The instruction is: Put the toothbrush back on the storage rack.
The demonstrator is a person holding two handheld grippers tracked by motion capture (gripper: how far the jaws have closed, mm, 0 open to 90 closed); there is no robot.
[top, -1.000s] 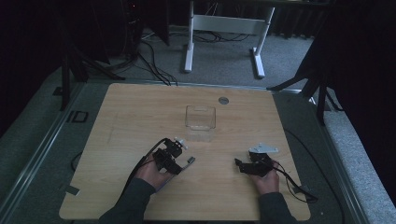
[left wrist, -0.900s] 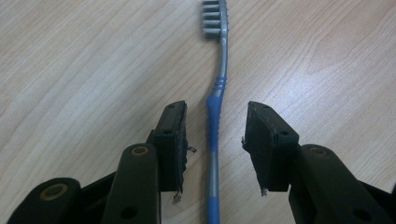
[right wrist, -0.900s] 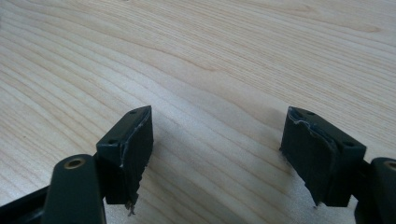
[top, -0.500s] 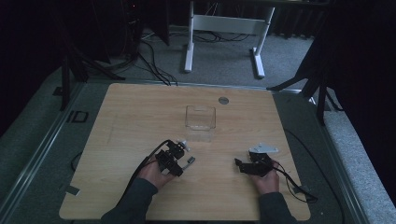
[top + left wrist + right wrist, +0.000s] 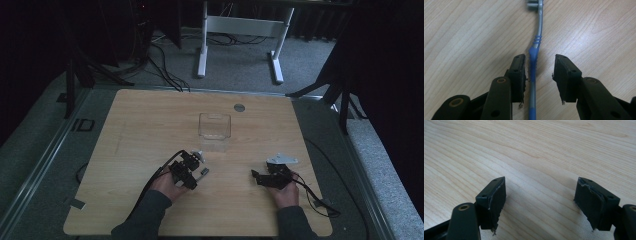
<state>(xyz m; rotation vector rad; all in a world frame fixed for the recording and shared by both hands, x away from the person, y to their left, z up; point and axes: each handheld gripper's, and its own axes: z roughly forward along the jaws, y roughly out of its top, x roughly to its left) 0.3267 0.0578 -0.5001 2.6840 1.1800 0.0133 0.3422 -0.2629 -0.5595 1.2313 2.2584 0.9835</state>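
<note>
Jaws of your left gripper (image 5: 537, 80) straddle the toothbrush (image 5: 534, 65), spread, unchanged from before; right gripper (image 5: 540, 202) gapes empty at three o'clock.

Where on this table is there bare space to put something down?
Free: the whole left part of the table, left of the clear container, and the right strip beyond it. Also between the left gripper and right gripper. Crowded: the toothbrush lying between the left jaws.
</note>
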